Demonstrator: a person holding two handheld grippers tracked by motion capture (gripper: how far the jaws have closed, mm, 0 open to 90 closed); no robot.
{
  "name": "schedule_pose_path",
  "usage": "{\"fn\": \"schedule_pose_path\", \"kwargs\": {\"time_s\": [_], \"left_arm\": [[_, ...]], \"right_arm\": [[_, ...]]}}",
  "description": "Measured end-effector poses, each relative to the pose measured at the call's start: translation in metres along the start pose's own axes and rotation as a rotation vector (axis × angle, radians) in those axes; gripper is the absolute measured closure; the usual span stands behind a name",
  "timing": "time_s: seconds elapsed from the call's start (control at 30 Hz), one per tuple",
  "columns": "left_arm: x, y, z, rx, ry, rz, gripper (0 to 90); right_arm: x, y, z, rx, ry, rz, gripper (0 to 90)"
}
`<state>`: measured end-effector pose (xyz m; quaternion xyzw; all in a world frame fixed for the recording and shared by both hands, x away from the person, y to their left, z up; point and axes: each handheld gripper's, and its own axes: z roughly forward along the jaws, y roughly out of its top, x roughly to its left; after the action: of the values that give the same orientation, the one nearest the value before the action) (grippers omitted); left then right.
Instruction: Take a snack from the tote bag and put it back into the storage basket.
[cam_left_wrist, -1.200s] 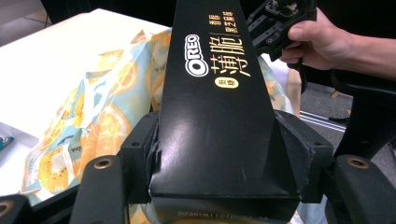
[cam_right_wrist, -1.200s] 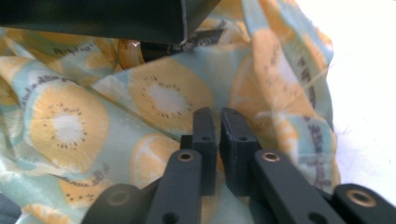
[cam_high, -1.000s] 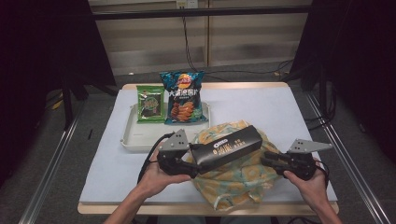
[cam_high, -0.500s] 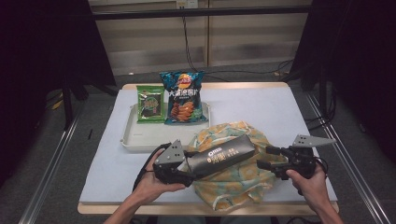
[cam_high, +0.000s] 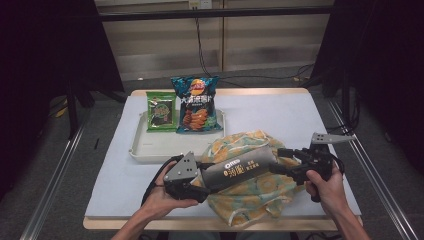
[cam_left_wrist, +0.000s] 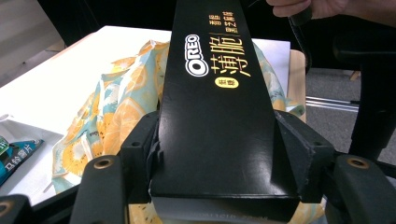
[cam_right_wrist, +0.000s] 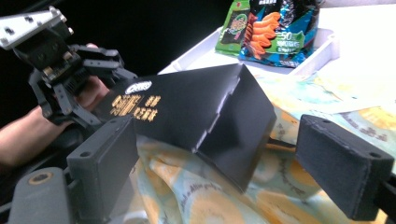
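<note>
A long black Oreo box (cam_high: 241, 169) lies slanted over a yellow and teal cloth bag (cam_high: 250, 197) printed with orange slices. My left gripper (cam_high: 204, 179) is shut on the box's near end; in the left gripper view its pads (cam_left_wrist: 299, 145) press both sides of the Oreo box (cam_left_wrist: 219, 93). My right gripper (cam_high: 276, 160) sits at the box's far end. Its jaws have just been opening: in the right gripper view the right gripper (cam_right_wrist: 224, 161) stands wide, with the box's end (cam_right_wrist: 238, 123) before the gap and neither pad (cam_right_wrist: 343, 163) touching it.
A white tray (cam_high: 150, 150) stands at the back left of the white-covered table (cam_high: 280, 112), holding a green snack pack (cam_high: 161, 111) and a blue chip bag (cam_high: 196, 104). Dark stands and cables ring the table. The front table edge runs just below both hands.
The right gripper's jaws spread apart and let go of the box's far end, and that hand lifted slightly. The left gripper kept its hold and barely shifted.
</note>
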<state>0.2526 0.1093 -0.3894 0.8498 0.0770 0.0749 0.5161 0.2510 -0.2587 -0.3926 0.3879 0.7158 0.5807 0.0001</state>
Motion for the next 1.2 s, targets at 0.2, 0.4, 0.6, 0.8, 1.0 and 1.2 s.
{"fn": "schedule_pose_path", "kwargs": {"time_s": [0.2, 0.4, 0.6, 0.8, 1.0, 1.2], "left_arm": [[-0.005, 0.000, 0.003, -0.001, -0.016, 0.030, 38.6], [-0.007, 0.002, 0.005, 0.004, -0.024, 0.058, 38.6], [-0.007, 0.002, 0.007, 0.009, -0.026, 0.072, 38.6], [-0.008, 0.001, 0.006, 0.014, -0.030, 0.090, 38.6], [-0.007, -0.002, 0.006, 0.013, -0.041, 0.113, 38.5], [-0.005, -0.003, 0.007, 0.012, -0.046, 0.115, 38.3]], "right_arm": [[-0.001, -0.003, 0.012, 0.044, 0.036, 0.042, 8.9], [-0.002, -0.004, 0.017, 0.079, 0.054, 0.077, 7.5], [-0.008, -0.007, 0.025, 0.128, 0.103, 0.144, 5.0], [-0.006, -0.008, 0.033, 0.158, 0.135, 0.179, 5.3], [-0.011, -0.009, 0.032, 0.155, 0.151, 0.244, 12.4], [-0.017, -0.011, 0.028, 0.141, 0.176, 0.310, 18.9]]}}
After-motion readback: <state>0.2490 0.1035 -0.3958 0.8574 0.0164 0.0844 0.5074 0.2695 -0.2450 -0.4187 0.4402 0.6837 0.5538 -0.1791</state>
